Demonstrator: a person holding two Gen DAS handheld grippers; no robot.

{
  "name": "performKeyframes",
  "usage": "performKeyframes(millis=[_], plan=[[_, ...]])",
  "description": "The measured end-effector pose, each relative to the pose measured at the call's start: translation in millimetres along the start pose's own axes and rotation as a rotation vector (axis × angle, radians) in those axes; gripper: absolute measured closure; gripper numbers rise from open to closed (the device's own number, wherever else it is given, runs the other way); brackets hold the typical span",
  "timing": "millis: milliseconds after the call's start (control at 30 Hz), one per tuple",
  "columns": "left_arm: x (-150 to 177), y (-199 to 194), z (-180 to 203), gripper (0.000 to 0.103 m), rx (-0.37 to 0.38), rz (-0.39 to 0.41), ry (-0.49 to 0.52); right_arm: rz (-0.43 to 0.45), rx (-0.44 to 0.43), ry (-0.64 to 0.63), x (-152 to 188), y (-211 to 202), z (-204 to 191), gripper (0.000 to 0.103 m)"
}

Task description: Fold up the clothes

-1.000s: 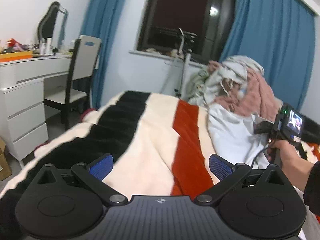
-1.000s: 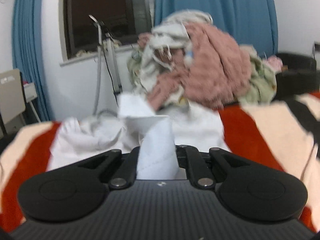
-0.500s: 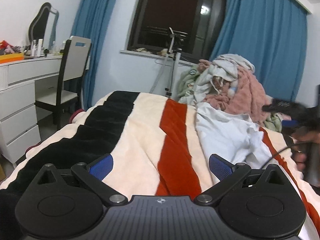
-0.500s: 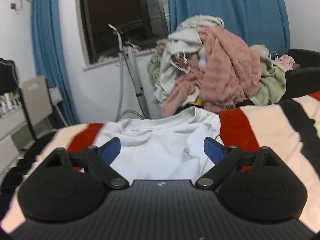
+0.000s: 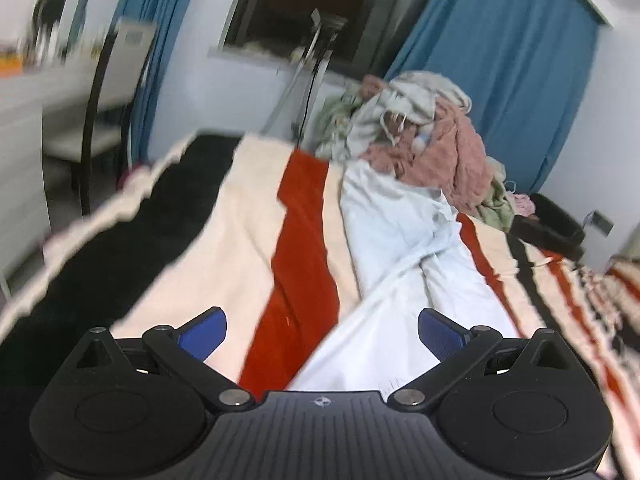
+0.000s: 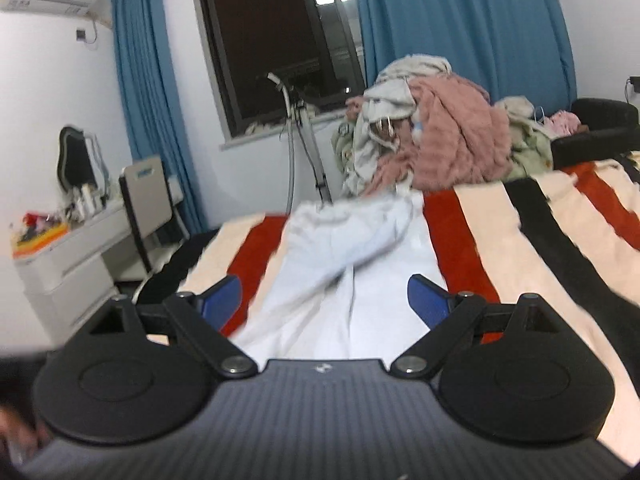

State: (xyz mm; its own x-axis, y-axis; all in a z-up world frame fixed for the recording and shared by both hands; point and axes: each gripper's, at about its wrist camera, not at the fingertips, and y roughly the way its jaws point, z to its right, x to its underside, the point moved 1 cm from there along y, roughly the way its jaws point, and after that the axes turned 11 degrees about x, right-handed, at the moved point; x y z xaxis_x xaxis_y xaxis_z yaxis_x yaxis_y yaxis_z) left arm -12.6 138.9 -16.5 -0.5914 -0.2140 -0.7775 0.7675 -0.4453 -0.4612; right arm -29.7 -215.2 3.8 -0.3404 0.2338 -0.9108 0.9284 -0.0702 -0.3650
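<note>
Looking along my left gripper [image 5: 322,330], I see its two blue-padded fingers [image 5: 203,332] spread wide apart with nothing between them. They hang above the striped blanket [image 5: 240,248], over the place where a red stripe meets the near edge of the white garment [image 5: 400,248]. From this view the white garment lies lengthwise on the blanket, rumpled, with a long fold running diagonally across its middle. Its far end reaches the foot of the clothes pile [image 5: 424,136], a heap of pink, cream and pale green items at the far side of the bed. Blue curtains [image 5: 500,80] and a dark window [image 5: 312,4] stand behind the pile; the left side of this view is blurred, showing only a chair [image 5: 108,92] beside a white dresser.

My right gripper [image 6: 324,298] is likewise wide open, blue pads [image 6: 428,298] empty, and it sits directly over the white garment [image 6: 352,264], which fills the gap between the fingers and runs away from me along the blanket [image 6: 500,248]. Whether the pads touch the cloth I cannot tell. The garment's far end lies just short of the clothes pile [image 6: 440,136]. To the left stand a chair [image 6: 146,196], a white dresser [image 6: 68,264] and a mirror [image 6: 76,160].
</note>
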Motion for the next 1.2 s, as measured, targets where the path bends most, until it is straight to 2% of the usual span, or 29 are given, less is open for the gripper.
performKeyframes(millis=[100, 200, 267, 400, 500, 567, 667, 733, 767, 867, 967, 1033, 1100, 1200], plan=[[1.8, -6.5, -18.2, 0.002, 0.014, -0.033, -0.106, -0.028, 0.027, 0.023, 18.1, -20.3, 9.6, 0.012], [9.3, -9.3, -33.6, 0.005, -0.009, -0.056, -0.18, -0.056, 0.054, 0.045, 36.3, -40.6, 19.1, 0.012], [17.2, -5.9, -42.9, 0.009, -0.044, -0.1, -0.221, -0.057, 0.06, 0.061, 40.9, -37.5, 26.1, 0.011], [38.4, 8.0, -61.5, 0.034, -0.159, -0.248, -0.304, -0.11, 0.085, 0.11, 43.3, -18.5, 38.4, 0.012], [42.0, 7.5, -69.7, 0.036, -0.167, -0.253, -0.344, -0.104, 0.066, 0.147, 41.2, -21.7, 48.9, 0.012], [44.1, 8.1, -65.4, 0.042, -0.176, -0.268, -0.315, -0.082, 0.075, 0.16, 36.5, -25.1, 56.6, 0.012], [48.3, 6.6, -55.5, 0.065, -0.188, -0.295, -0.267, -0.068, 0.078, 0.194, 28.5, -28.8, 70.1, 0.012], [51.2, 3.2, -47.2, 0.093, -0.196, -0.31, -0.238, -0.067, 0.068, 0.206, 23.6, -32.6, 76.2, 0.012], [52.2, -0.2, -40.1, 0.097, -0.198, -0.305, -0.215, -0.064, 0.059, 0.203, 22.1, -36.0, 77.7, 0.012], [54.2, -15.1, -14.6, 0.099, -0.199, -0.259, -0.121, -0.064, 0.018, 0.176, 19.3, -45.9, 79.1, 0.012], [54.2, -40.4, 21.3, 0.1, -0.167, -0.158, 0.012, -0.065, -0.018, 0.145, 19.9, -53.9, 77.6, 0.012], [59.6, -57.0, 58.0, 0.1, -0.119, -0.095, 0.145, -0.055, -0.019, 0.126, 22.0, -59.6, 76.3, 0.012], [69.5, -66.5, 95.9, 0.1, -0.062, -0.073, 0.258, -0.038, -0.013, 0.114, 23.3, -64.8, 76.6, 0.012], [89.9, -62.7, 143.8, 0.101, 0.048, -0.104, 0.322, -0.035, -0.016, 0.148, 23.5, -65.5, 83.0, 0.012]])
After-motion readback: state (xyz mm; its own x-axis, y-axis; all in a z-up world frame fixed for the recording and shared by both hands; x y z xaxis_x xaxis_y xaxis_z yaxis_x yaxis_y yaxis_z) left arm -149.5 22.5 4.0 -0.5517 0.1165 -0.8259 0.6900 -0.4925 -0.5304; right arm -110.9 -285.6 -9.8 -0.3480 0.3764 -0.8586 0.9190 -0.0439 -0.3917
